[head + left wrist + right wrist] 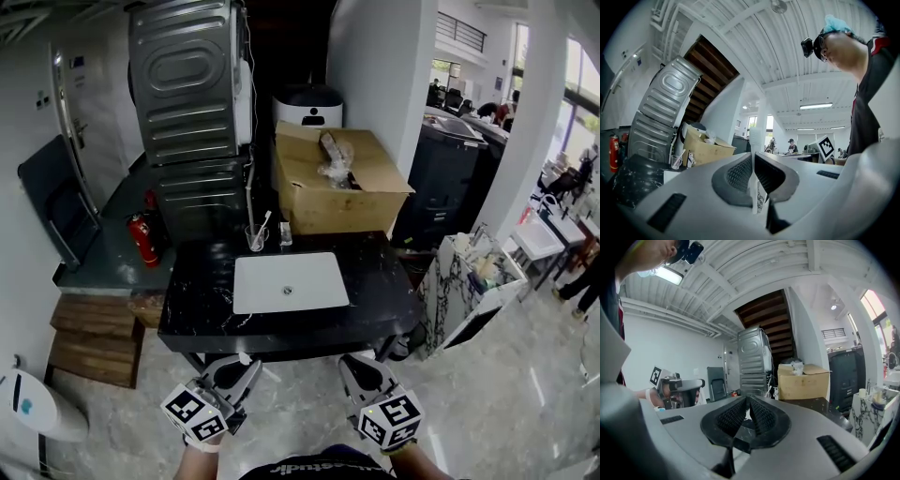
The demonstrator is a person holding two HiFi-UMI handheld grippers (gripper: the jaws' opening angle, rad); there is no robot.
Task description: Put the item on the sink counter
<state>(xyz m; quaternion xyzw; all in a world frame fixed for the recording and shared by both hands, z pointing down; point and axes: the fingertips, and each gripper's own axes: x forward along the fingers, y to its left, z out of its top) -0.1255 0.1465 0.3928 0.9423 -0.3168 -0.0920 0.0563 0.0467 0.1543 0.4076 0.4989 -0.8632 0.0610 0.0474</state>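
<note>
Left gripper (753,158): the jaws are pressing together on a thin, flat white item (755,140). The item is standing upright between the pads and sticking out past the tips. Dark print is showing on its lower part, too small to read.

Right gripper (747,400): the jaws are sitting tip to tip, gripping nothing.

In the head view both grippers are hovering side by side over the pale floor (300,389), left one at near left, right one at near right. Both are pointing toward the far side and sitting just short of the near edge of the sink counter (197,305). The item is therefore in the left gripper's hold, off the counter.

The counter is showing a black, white-veined top with a white sink (289,281) set in its middle. At its far edge a clear glass (254,238) is holding a toothbrush, with a small pale object just to its right that I cannot identify.

Beyond the counter, an open cardboard box (342,192) is sitting at far right. A tall grey metal appliance (183,84) is standing at far left, and a red fire extinguisher (142,239) is standing near its foot.

Wooden steps (94,337) are lying left of the counter. A white marbled cabinet (464,291) is standing to its right.
</note>
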